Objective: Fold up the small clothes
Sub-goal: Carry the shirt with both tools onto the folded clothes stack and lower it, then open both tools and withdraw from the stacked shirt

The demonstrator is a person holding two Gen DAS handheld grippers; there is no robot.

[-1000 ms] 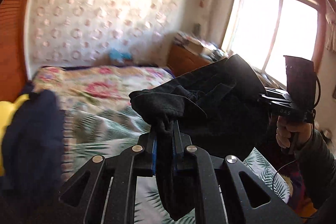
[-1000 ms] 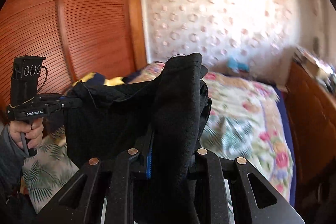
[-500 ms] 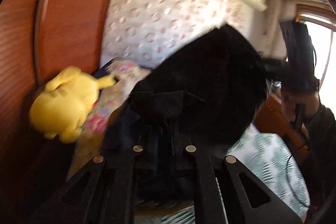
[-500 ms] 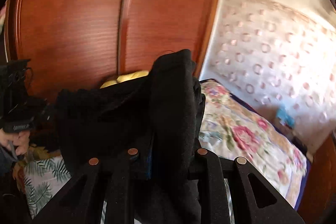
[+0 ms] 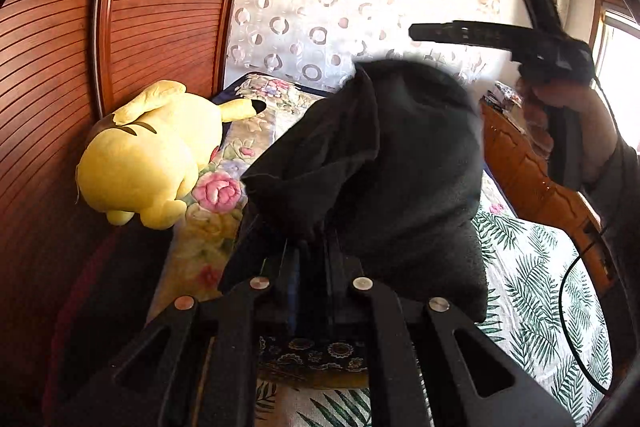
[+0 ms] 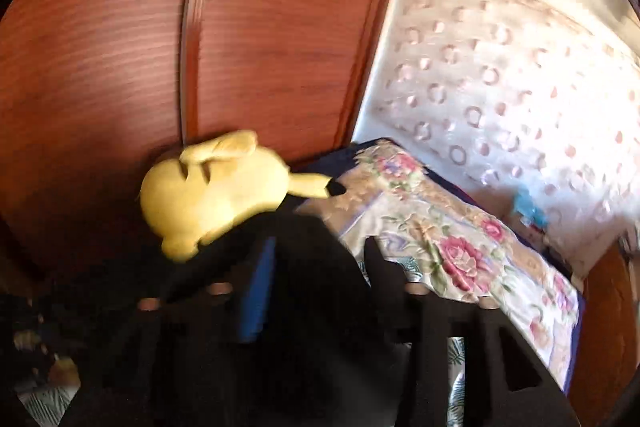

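- The left gripper (image 5: 312, 259) has its jaws nearly closed, opening slightly, still pinching the black garment (image 5: 392, 163) so it hangs free above the bed (image 5: 532, 267).
- The right gripper (image 6: 316, 259) has its jaws parting; dark cloth lies between, apparently being let go.
- Beyond, a yellow plush toy (image 5: 148, 155) rests against the wooden wardrobe (image 5: 160, 7).

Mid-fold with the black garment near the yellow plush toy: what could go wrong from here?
1. The right gripper is opening, so the black garment may hang from the left gripper alone and unfold.
2. The garment could land bunched on the yellow plush toy at the wardrobe.
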